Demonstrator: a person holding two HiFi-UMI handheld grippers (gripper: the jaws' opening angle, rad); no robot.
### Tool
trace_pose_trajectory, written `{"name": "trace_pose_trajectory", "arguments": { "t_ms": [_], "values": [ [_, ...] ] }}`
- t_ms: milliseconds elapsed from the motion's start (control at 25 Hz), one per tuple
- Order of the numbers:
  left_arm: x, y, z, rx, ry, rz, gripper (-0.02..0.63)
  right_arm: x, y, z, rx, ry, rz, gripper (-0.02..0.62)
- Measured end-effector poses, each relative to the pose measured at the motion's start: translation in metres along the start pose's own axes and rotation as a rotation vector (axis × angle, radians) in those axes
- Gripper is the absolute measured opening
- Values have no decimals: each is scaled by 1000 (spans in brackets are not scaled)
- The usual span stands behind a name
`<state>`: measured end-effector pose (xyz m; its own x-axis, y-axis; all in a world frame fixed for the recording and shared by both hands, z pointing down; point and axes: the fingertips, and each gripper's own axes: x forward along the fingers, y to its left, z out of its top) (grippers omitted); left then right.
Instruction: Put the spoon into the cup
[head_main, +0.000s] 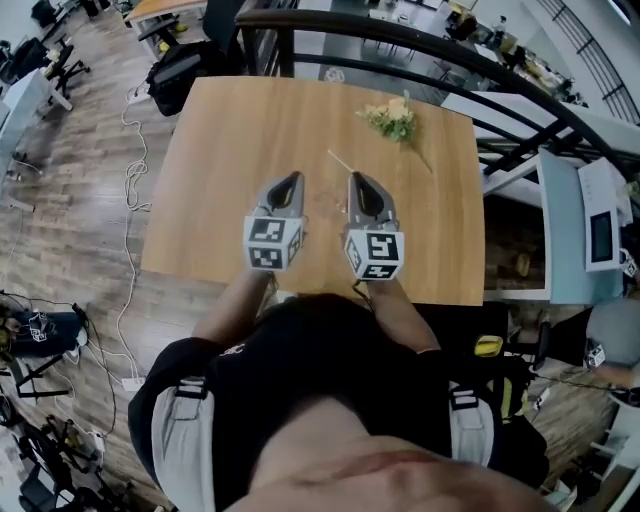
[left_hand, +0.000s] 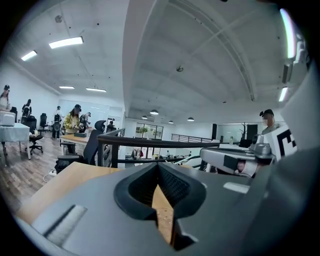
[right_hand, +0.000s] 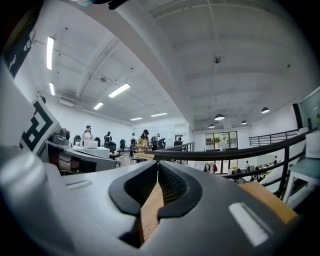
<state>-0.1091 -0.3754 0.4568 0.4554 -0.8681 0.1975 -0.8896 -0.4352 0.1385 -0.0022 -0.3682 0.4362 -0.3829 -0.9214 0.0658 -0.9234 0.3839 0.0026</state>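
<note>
Both claws side by side, jaws closed and empty.

The person holds the left claw (head_main: 291, 182) and the right claw (head_main: 358, 182) level with each other and near together, both pointing forward, away from the body. Each claw's jaws meet at the tips with nothing between them. The left marker cube (head_main: 273, 242) and the right marker cube (head_main: 374, 253) sit at the claws' rear ends, close to the torso. The bare left forearm (head_main: 235, 300) and right forearm (head_main: 400, 312) reach forward and slightly inward to them.
</note>
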Motion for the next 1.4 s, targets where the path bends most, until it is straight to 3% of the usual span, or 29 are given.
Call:
{"name": "trace_pose_trajectory", "arguments": {
  "t_ms": [360, 520, 800, 1120, 1400],
  "values": [
    [23, 17, -22, -3, 54, -55, 11, 14, -14, -27, 55, 55, -65, 8],
    [27, 14, -31, -11, 67, -40, 12, 17, -25, -39, 116, 99, -46, 8],
    [25, 18, -56, -37, 95, 10, 11, 23, -26, -68, 120, 178, 17, 8],
    [21, 26, -59, -25, 104, 36, 11, 28, -18, -98, 104, 263, 64, 8],
    [25, 29, -66, -41, 139, 46, 11, 27, -26, -132, 181, 332, 59, 8]
  ]
}}
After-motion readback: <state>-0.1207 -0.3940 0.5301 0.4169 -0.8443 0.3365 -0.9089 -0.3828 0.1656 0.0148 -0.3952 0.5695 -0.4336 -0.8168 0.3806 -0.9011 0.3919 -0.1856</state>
